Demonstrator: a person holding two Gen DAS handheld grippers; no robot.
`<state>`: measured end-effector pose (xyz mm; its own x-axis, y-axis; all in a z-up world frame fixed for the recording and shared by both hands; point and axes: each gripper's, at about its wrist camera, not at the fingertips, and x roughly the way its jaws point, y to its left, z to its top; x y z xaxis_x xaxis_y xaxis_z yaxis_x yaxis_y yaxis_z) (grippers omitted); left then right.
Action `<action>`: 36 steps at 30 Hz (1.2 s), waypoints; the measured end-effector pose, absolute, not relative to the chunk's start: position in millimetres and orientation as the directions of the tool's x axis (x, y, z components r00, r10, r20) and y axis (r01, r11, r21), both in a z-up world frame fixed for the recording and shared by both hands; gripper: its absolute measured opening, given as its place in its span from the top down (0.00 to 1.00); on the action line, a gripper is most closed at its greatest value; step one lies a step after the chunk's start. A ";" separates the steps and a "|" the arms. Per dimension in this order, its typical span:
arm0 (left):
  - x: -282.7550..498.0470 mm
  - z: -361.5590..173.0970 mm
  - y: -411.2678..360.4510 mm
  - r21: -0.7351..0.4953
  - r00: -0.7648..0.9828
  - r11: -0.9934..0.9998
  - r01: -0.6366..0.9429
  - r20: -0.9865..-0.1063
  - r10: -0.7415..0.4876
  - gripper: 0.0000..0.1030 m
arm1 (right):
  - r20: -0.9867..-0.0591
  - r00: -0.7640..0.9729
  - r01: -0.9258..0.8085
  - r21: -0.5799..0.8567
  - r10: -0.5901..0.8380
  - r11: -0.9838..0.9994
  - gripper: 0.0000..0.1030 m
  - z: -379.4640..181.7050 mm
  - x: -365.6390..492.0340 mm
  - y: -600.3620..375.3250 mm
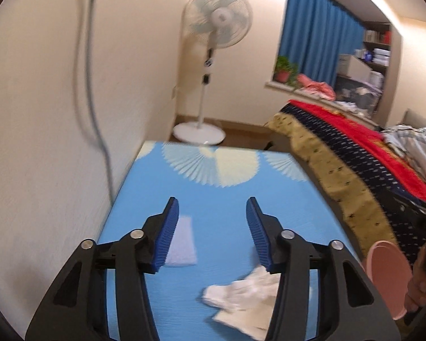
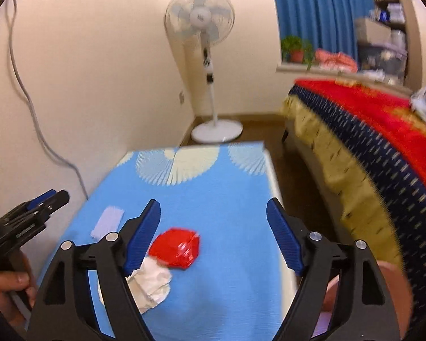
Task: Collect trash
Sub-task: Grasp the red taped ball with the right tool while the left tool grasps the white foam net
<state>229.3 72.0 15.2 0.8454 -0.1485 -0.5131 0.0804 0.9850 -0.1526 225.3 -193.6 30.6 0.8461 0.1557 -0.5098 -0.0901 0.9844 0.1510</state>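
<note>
Three scraps on the blue patterned table (image 2: 213, 199): crumpled red wrapper (image 2: 175, 251) near the middle, crumpled white tissue (image 2: 153, 281) touching its near-left edge, flat pale paper slip (image 2: 107, 221) farther off toward the wall side. Same tissue (image 1: 241, 298) low in the left wrist view, same slip (image 1: 181, 241) just beside the left finger there. Pink bin (image 1: 389, 278) off the table's right edge, beside the bed (image 2: 369, 147); mouth only partly in view, so exact position hard to judge. Right gripper (image 2: 213, 236) above the table, jaws spread wide, nothing between them, wrapper close to the left finger rather than centred. Left gripper (image 1: 211, 233) likewise wide and empty, over bare cloth between slip and tissue. Likely troubles, judged from this layout: closing off-centre on the wrapper and merely nudging it, glossy film probably slippery against ribbed pads; catching tissue and wrapper together, then losing one on the way to the bin; pinching the tablecloth along with the flat slip, given so little to grip on a thin sheet lying flush; soft tissue tearing or trailing out of a shallow pinch; a drop short of the bin onto the floor between table and bed. Noticeable motion blur in both views, so fine detail of the scraps uncertain.
</note>
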 end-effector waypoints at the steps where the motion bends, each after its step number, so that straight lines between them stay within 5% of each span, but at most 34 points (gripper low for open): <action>1: 234.4 6.3 75.8 -0.147 0.839 0.987 0.064 -0.527 -0.133 0.51 | -0.522 0.838 -0.095 0.152 0.162 0.984 0.26 23.2 229.4 -189.5; 16: 270.7 -64.1 94.6 -0.150 0.737 0.989 0.003 -0.668 -0.103 0.33 | -0.647 0.741 -0.121 0.135 0.180 0.983 0.14 -55.6 277.6 -142.5; 32: 298.9 -92.8 96.2 -0.156 0.648 0.986 -0.058 -0.757 -0.081 0.33 | -0.704 0.681 -0.157 0.130 0.203 0.979 0.13 -85.7 301.2 -123.9; 36: 300.4 -95.2 94.5 -0.139 0.634 0.988 -0.059 -0.770 -0.071 0.42 | -0.717 0.670 -0.159 0.115 0.193 0.981 0.14 -88.0 303.5 -119.3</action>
